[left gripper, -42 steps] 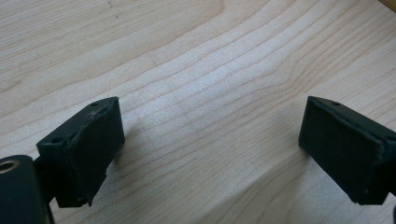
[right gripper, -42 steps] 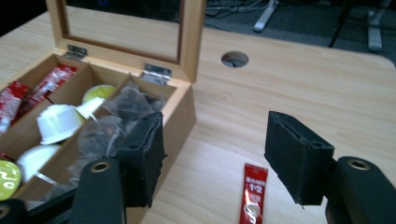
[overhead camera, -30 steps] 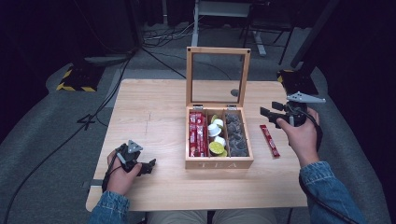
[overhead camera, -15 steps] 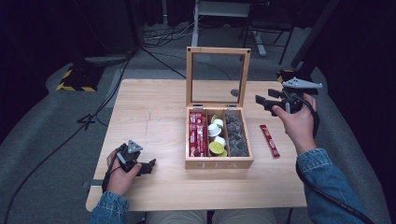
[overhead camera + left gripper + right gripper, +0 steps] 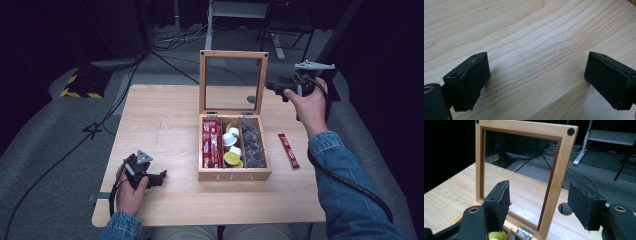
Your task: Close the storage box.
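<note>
A wooden tea box [image 5: 235, 175] stands mid-table with its glass-paned lid [image 5: 233, 55] upright. It holds red packets [image 5: 212, 144] on the left, round capsules [image 5: 231, 150] in the middle and dark tea bags [image 5: 253, 144] on the right. My right gripper [image 5: 273, 88] hovers open just right of the lid's right edge. In the right gripper view the lid frame [image 5: 555, 177] rises between and beyond the open right gripper [image 5: 539, 205]. My left gripper [image 5: 159, 177] rests open near the table's front left, and the left gripper [image 5: 536, 77] has bare wood between its jaws.
One red packet [image 5: 288, 150] lies on the table right of the box. A round cable hole [image 5: 251, 99] sits in the table behind the lid. Cables and a metal stand [image 5: 240, 10] are on the floor beyond the table's far edge.
My right gripper has moved away from the person and leftward, from beside the box's right side up to the lid's right edge. The left gripper has stayed put.
</note>
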The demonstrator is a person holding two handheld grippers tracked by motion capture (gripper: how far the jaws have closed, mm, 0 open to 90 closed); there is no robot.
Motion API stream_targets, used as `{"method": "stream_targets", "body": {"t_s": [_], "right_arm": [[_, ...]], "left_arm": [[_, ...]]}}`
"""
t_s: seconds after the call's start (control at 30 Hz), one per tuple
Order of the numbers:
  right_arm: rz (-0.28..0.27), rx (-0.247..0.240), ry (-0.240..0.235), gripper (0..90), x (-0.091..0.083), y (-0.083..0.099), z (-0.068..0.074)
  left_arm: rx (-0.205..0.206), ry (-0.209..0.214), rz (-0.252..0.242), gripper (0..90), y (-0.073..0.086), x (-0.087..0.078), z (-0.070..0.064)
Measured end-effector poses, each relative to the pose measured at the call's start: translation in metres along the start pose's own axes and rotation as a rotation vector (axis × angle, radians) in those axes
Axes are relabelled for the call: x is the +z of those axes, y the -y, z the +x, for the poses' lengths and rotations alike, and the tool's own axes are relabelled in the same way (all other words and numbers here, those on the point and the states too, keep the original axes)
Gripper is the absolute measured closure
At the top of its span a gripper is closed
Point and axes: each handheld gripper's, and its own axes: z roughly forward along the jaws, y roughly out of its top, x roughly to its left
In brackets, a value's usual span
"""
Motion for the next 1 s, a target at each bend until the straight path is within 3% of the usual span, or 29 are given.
{"method": "stream_targets", "body": {"t_s": [0.53,1.0], "right_arm": [[-0.022,0.029,-0.011,34.7,0.055,-0.010,-0.026],[-0.018,0.062,-0.029,35.3,0.084,-0.003,-0.041]], "left_arm": [[0.000,0.000,0.002,6.5,0.000,0.000,0.000],[0.003,-0.001,0.001,6.4,0.000,0.000,0.000]]}}
